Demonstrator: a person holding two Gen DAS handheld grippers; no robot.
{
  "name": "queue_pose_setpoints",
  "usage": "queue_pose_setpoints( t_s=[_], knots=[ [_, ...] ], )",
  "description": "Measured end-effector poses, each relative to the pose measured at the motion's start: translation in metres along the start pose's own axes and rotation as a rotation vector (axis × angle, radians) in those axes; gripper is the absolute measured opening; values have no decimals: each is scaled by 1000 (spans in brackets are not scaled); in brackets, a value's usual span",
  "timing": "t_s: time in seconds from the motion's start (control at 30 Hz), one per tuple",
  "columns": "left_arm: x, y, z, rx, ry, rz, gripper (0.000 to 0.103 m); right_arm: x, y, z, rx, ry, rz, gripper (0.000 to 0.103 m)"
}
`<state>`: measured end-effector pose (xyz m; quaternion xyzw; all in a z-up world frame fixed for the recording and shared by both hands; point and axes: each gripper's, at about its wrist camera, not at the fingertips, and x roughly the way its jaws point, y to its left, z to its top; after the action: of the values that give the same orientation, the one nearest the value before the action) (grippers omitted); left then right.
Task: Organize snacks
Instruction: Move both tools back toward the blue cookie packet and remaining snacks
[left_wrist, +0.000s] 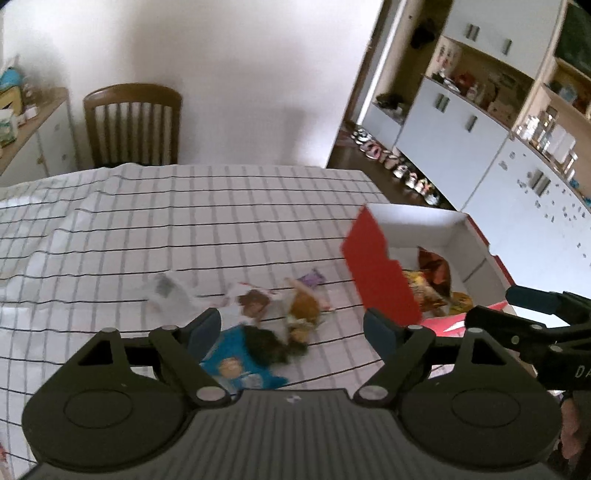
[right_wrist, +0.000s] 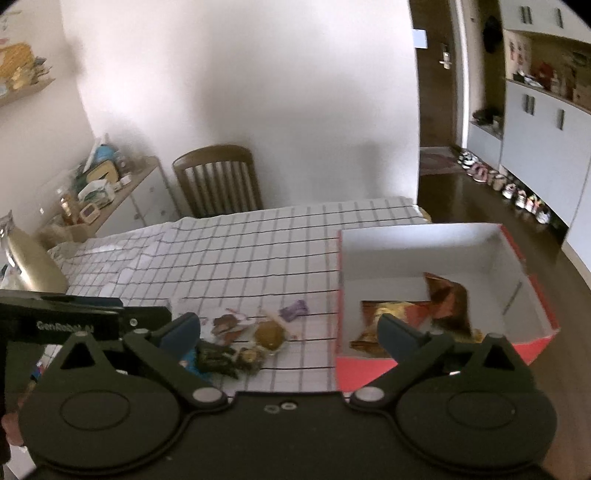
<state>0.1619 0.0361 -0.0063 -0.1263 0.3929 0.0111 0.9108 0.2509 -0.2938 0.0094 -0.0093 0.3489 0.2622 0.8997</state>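
Step in hand, as it reads: mid-sort, between picks. Some snacks are already in the red box (right_wrist: 532, 347), more are loose on the counter (left_wrist: 221, 221), which has a checked cloth over it. Left hand-held gripper (left_wrist: 291, 328) hangs w/ jaws well apart and nothing between them, over the near end of the loose pile; right hand-held gripper (right_wrist: 288, 332) is also spread wide and empty, w/ its right finger over the box's near-left part and its left finger over the pile. Both views are motion-blurred, so wrapper details are soft. The box sits at the right of the counter, open top, white inside; gold/orange packets (right_wrist: 443, 302) lie in its near-left part. Loose snacks lie just left of the box: a blue packet (left_wrist: 236, 358) nearest, a dark green wrapper (right_wrist: 214, 356) touching it, a round brown snack in clear wrap (right_wrist: 269, 334), a brown-and-white one (left_wrist: 255, 301) and a small purple one (right_wrist: 293, 309) farther back. Whether the wrappers overlap or only touch can't be told. Next move likely calls for: pick one item, prob. the blue packet for the left side since it's nearest, drop the jaws around a single wrapper w/o dragging its neighbours, close, lift and carry right over the box wall. Thin crinkly wraps may slip, so a firm pinch on the body rather than the edge seems wise.
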Motion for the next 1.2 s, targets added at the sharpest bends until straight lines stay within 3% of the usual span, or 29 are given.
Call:
queue_pose_setpoints(
  t_s=[0.07,0.1,0.13,0.43,0.77,1.03,1.2],
  knots=[
    [-3,16,-2,-6,-14,11,93,6,10,-1,-3,12,2,103],
    [-5,24,-4,-8,-24,17,102,8,14,0,-3,16,4,103],
    [-6,30,-5,-12,-34,21,103,11,19,-1,-4,19,3,103],
    [8,70,-27,-46,-33,59,103,43,47,-7,18,92,-13,102],
    [67,69,-64,-54,88,5,103,93,62,-9,56,210,-30,97],
    [108,66,-64,-98,152,-11,103,133,79,-13,22,310,-42,82],
    [132,68,-63,-103,212,-2,103,155,87,-11,4,360,-51,81]
  ],
)
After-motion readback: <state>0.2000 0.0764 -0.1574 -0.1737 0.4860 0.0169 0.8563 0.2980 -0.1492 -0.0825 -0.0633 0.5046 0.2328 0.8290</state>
